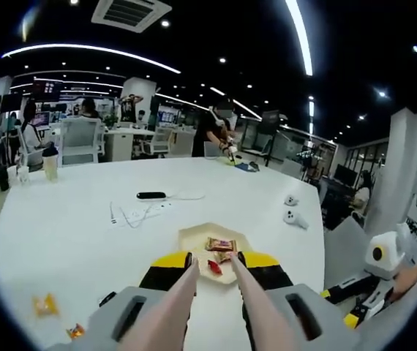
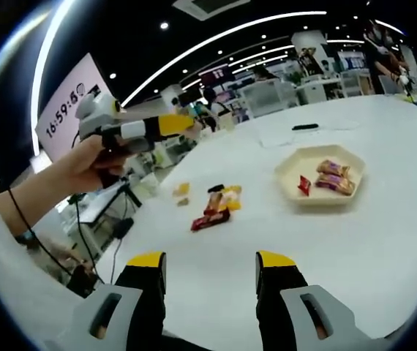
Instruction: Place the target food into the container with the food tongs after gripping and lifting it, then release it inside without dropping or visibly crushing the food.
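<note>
The left gripper (image 1: 214,267) holds pink food tongs (image 1: 172,307), tips apart above the cream hexagonal plastic tray (image 2: 290,173) (holding wrapped snacks (image 2: 331,176)). The right gripper (image 2: 210,269) stands open, empty. Loose red-and-yellow snack packets (image 2: 216,205) lie left of the tray.

tray (image 2: 290,175) on table (image 2: 384,241) | snacks (image 2: 334,177) in tray | loose packets (image 2: 216,205) left of tray

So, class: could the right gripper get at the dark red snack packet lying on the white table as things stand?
Probably yes: the right gripper is open and empty, and bare white table lies between it and the dark red snack packet.
</note>
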Demonstrator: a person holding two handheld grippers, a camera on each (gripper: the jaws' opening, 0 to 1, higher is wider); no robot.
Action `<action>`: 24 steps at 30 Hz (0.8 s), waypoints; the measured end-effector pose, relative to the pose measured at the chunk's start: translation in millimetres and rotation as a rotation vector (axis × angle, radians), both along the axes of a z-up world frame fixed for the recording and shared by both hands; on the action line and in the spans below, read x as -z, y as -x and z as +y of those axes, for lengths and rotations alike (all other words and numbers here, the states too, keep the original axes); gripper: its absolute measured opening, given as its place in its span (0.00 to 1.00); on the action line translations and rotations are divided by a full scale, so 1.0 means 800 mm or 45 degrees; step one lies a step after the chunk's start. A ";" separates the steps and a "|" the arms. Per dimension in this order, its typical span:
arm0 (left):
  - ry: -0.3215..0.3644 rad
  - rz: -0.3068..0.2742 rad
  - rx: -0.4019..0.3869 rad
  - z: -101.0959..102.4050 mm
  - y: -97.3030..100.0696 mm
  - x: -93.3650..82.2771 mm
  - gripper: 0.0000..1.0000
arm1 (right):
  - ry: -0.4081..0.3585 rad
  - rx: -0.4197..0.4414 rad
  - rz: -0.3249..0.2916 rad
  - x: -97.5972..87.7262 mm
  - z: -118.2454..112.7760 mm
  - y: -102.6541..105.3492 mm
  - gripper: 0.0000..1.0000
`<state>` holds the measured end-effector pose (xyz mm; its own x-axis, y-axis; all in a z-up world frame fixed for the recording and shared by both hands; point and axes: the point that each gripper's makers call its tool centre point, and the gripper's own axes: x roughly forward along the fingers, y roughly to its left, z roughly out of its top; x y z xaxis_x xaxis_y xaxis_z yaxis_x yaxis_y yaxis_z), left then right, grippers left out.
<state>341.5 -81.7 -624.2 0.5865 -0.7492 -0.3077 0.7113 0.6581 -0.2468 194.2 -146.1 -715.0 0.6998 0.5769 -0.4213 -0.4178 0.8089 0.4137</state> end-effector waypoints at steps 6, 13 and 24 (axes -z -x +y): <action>-0.005 0.002 -0.017 0.012 0.006 0.005 0.24 | 0.010 -0.014 -0.010 -0.002 0.003 0.000 0.49; -0.037 0.011 -0.029 0.027 0.013 0.021 0.24 | 0.014 -0.021 -0.010 -0.002 0.005 0.001 0.49; -0.061 0.031 -0.043 0.041 0.018 0.038 0.24 | 0.027 -0.044 -0.002 -0.001 0.009 0.002 0.49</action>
<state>326.9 -49.1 -654.2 0.6030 -0.7132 -0.3573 0.6826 0.6932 -0.2316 192.5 -139.2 -714.6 0.6803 0.5915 -0.4327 -0.4462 0.8027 0.3958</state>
